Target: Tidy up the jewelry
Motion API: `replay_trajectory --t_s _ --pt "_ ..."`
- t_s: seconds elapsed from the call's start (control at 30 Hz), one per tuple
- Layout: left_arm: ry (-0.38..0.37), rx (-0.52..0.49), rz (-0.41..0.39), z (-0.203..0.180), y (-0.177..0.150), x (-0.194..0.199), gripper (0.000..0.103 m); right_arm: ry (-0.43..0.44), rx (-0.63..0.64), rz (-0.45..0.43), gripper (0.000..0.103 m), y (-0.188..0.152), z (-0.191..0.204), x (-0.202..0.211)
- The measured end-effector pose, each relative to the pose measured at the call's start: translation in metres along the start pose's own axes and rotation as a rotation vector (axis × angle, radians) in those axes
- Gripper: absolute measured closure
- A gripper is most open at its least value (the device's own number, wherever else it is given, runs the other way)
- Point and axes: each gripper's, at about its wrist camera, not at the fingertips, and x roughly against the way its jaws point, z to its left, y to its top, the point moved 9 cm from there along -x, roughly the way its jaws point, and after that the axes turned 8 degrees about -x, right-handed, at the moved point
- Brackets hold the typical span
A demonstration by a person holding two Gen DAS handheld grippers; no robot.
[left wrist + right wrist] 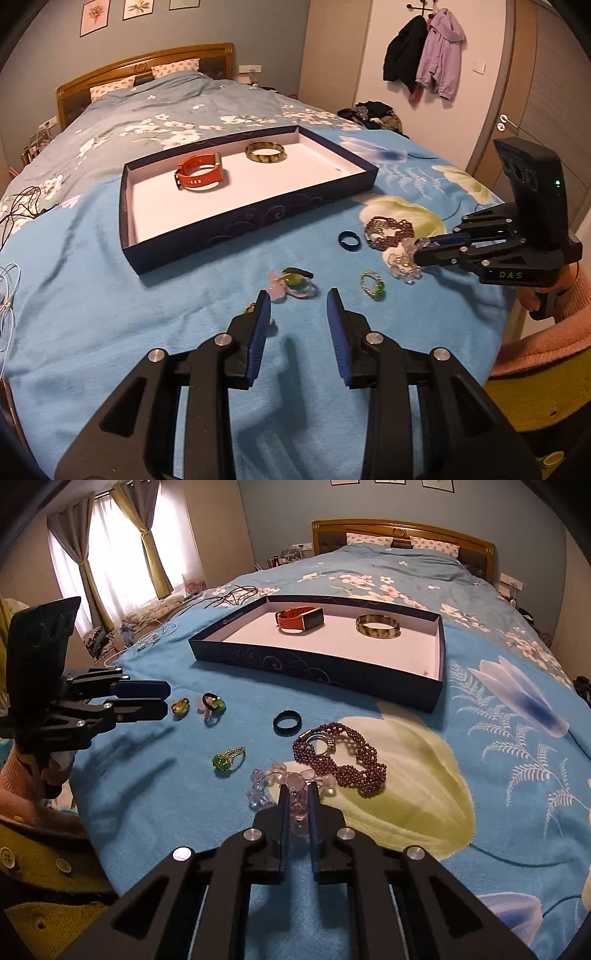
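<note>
A bed (498,738) with a blue floral cover carries everything. On it, toward the headboard from the loose pieces, lies a shallow dark blue box (332,672) with a white floor; inside sit an orange watch (299,620) and, beside it and apart, a mottled bangle (377,626).

Between the box and the foot edge of the bed lie the loose pieces: a purple beaded bracelet (347,764), touching it a clear crystal bracelet (291,786), then a black ring (287,722), a green-stoned ring (225,760), and a small cluster of pink and green trinkets (212,705).

The right hand-held gripper (298,790) is closed narrowly on the crystal bracelet, beads pinched between its pads. The left hand-held gripper (299,295) stands partly open with nothing between its fingers, held over the cover just short of the trinket cluster.
</note>
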Motion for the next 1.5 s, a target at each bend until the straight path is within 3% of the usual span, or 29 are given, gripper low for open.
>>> replay_trajectory --t_s 0.73,0.93,1.07,1.2,1.5 --pt "0.048 0.016 0.02 0.011 -0.006 -0.006 0.07 0.087 -0.048 -0.102 0.095 0.025 0.012 0.026" --pt "0.034 -0.037 0.01 -0.001 0.004 -0.014 0.069 0.096 -0.049 -0.113 0.095 0.03 0.013 0.027" --pt "0.059 -0.071 0.043 -0.002 0.01 -0.029 0.069 0.097 -0.052 -0.113 0.095 0.03 0.012 0.028" --pt "0.037 -0.05 0.083 0.004 0.007 -0.039 0.069 0.102 -0.059 -0.116 0.095 0.03 0.011 0.028" --pt "0.016 -0.044 0.087 0.004 0.003 -0.036 0.082 0.122 -0.067 -0.115 0.095 0.032 0.012 0.023"
